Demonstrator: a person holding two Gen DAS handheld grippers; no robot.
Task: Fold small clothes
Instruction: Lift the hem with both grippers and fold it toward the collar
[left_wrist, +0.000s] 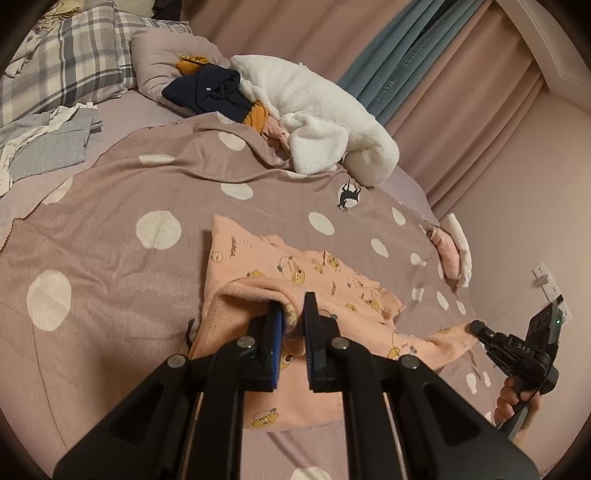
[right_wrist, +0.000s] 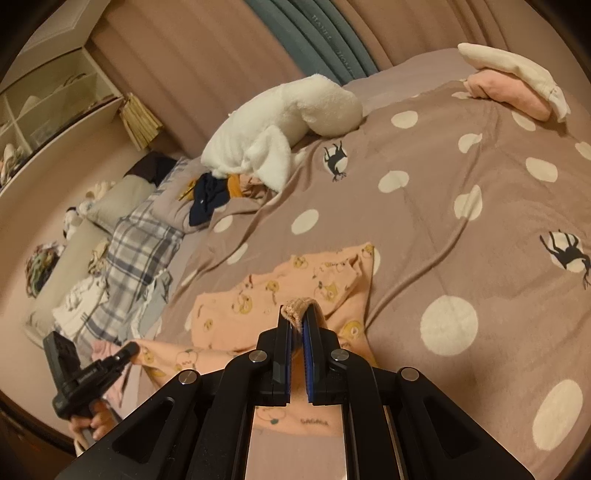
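- A bedroom: a bed under a mauve, white-dotted cover is serving as the work surface, with pink curtains hanging behind it.
- A peach garment with a yellow cartoon print is lying near the bed's front edge, its far part flat on the cover and its near part lifted.
- The left gripper is pinching a raised fold of the garment between its 2 blue-padded fingers, the cloth bunching in a narrow gap.
- The right gripper is clamping a small tuft of the hem, its jaws nearly touching; in the left view it is stretching a corner out to the side.
- Judged step: the 2 held points are being readied to carry the near half over the far half.
- To do this well, both grippers should be moving together at one height, keeping the edge between them taut, so that the crease is forming straight and the corners are meeting.
- Risk: the left pinch looks loose, so cloth may be slipping if pulled hard.
- A white plush and dark clothes are lying well apart, toward the pillows.
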